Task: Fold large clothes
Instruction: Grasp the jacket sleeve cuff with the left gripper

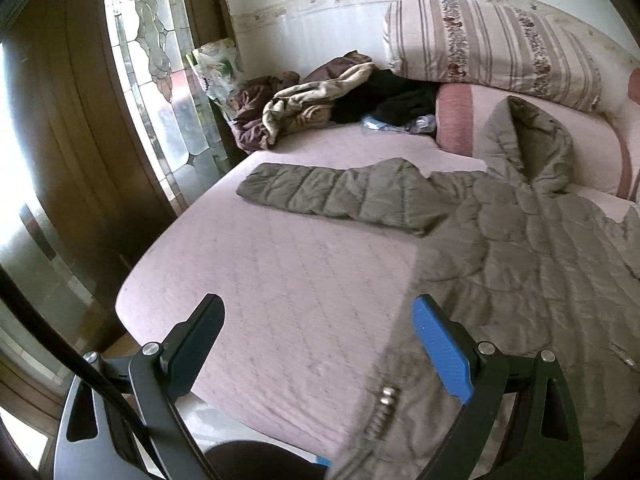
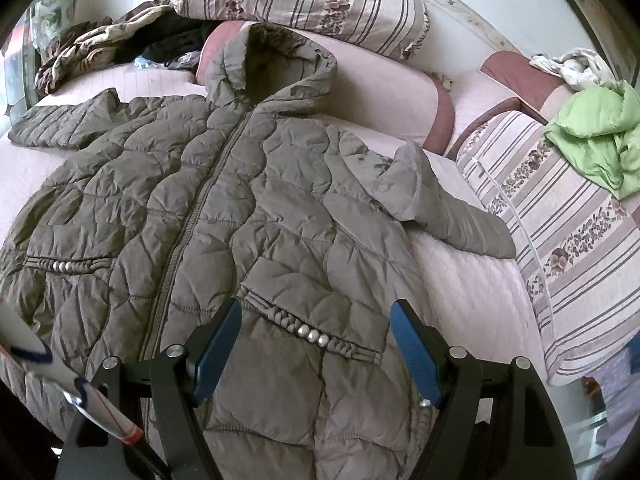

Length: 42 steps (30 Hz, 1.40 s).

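Observation:
An olive-brown quilted hooded jacket lies front-up and zipped on the pink bed, hood toward the pillows. In the left wrist view the jacket fills the right side, its left sleeve stretched out flat to the left. Its right sleeve lies bent toward the striped cushion. My left gripper hovers open above the bare mattress beside the jacket's lower left edge. My right gripper is open above the jacket's right pocket trim, with nothing between its fingers.
The pink quilted mattress ends at a near-left edge by a glass door. A heap of brown, beige and black clothes sits at the far corner. Striped pillows line the back, and a green cloth lies on the right cushion.

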Available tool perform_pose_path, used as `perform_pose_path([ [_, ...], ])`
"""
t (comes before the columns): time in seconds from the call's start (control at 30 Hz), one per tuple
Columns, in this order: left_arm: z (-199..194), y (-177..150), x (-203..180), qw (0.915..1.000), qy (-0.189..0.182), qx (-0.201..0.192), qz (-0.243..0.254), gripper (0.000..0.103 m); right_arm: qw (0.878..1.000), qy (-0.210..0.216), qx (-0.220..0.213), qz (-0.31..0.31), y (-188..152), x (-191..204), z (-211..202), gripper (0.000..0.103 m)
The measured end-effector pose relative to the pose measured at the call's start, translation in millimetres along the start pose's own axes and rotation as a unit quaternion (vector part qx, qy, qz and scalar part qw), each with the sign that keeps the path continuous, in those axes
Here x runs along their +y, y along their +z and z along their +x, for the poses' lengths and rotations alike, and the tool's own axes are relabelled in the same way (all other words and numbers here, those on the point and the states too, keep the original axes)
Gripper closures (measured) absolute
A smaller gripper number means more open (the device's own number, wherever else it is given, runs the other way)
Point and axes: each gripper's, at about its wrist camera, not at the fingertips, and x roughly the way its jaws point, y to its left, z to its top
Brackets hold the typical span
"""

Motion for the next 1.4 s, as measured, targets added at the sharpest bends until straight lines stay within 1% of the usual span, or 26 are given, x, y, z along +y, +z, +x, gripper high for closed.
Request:
perform_pose_path([
  [0.17,16.1,9.4,18.2,0.9999,-0.002,0.014,-0.006,0.008,1.0,-0.003,0.005,-0.009,7.7,9.3,10.6,0.022],
  [0.27,29.8,15.6,31.3,0.9992,-0.013,0.024,-0.028,0.009,1.0,-0.004,0.008,-0.015,13.6,16.2,16.2,0.022],
  [0.3,38.2,19.1,37.6,0.9983,-0.025,0.032,-0.041,0.009,1.0,-0.003,0.008,-0.016,14.8,17.8,17.1,0.022],
  [0.37,52.7,25.9,50.1,0.9958,-0.044,0.044,-0.067,0.009,1.0,0.001,0.009,-0.019,18.8,22.4,20.4,0.022],
  [0.43,69.0,33.0,61.3,0.9925,-0.056,0.053,-0.095,0.009,1.0,0.008,0.009,-0.017,22.1,25.0,23.7,0.022],
  [0.53,98.2,46.1,81.3,0.9869,-0.05,0.075,-0.134,0.009,0.999,0.03,0.011,-0.005,26.6,27.0,30.2,0.022],
  [0.67,141.2,63.1,107.5,0.9789,-0.052,0.087,-0.178,0.009,0.998,0.062,0.009,0.015,29.4,26.8,39.3,0.022],
  [0.73,168.0,71.3,120.5,0.9715,-0.061,0.1,-0.206,0.009,0.997,0.069,0.002,0.026,30.4,26.1,43.4,0.022],
  [0.77,185.9,77.4,128.9,0.9653,-0.069,0.106,-0.228,0.009,0.997,0.075,-0.002,0.034,30.7,24.1,46.3,0.022],
  [0.9,240.2,98.3,146.9,0.9478,-0.087,0.13,-0.278,0.02,0.992,0.102,-0.017,0.071,33.4,13.9,58.6,0.022],
  [0.93,252.3,103.0,148.8,0.9444,-0.09,0.136,-0.286,0.021,0.991,0.109,-0.021,0.08,34.0,11.4,62.6,0.022],
  [1.0,277.4,111.6,153.4,0.938,-0.097,0.145,-0.299,0.025,0.988,0.119,-0.025,0.093,34.7,6.9,71.1,0.022],
  [1.07,301.8,116.8,160.5,0.9296,-0.101,0.153,-0.32,0.026,0.986,0.127,-0.022,0.101,34.9,4.3,81.2,0.024],
  [1.13,324.2,118.3,167.7,0.9182,-0.112,0.155,-0.347,0.026,0.984,0.137,-0.017,0.11,33.7,2.0,90.4,0.025],
  [1.17,338.1,117.1,172.0,0.9087,-0.123,0.155,-0.367,0.026,0.983,0.143,-0.012,0.115,33.0,1.0,96.1,0.025],
  [1.27,368.4,112.9,180.1,0.89,-0.142,0.16,-0.403,0.026,0.98,0.153,-0.001,0.124,30.2,-2.1,108.5,0.025],
  [1.3,381.2,109.8,182.1,0.8799,-0.152,0.16,-0.421,0.026,0.98,0.153,0.003,0.125,28.9,-2.4,112.4,0.025],
  [1.33,388.0,108.1,182.8,0.8739,-0.16,0.16,-0.43,0.026,0.98,0.152,0.006,0.126,28.2,-2.8,116.4,0.025],
  [1.37,398.0,107.4,183.1,0.8661,-0.174,0.16,-0.44,0.026,0.98,0.152,0.009,0.128,27.4,-3.4,119.9,0.025],
  [1.4,405.1,109.5,183.8,0.8631,-0.182,0.151,-0.447,0.025,0.98,0.153,0.013,0.128,26.8,-4.1,122.9,0.025],
])
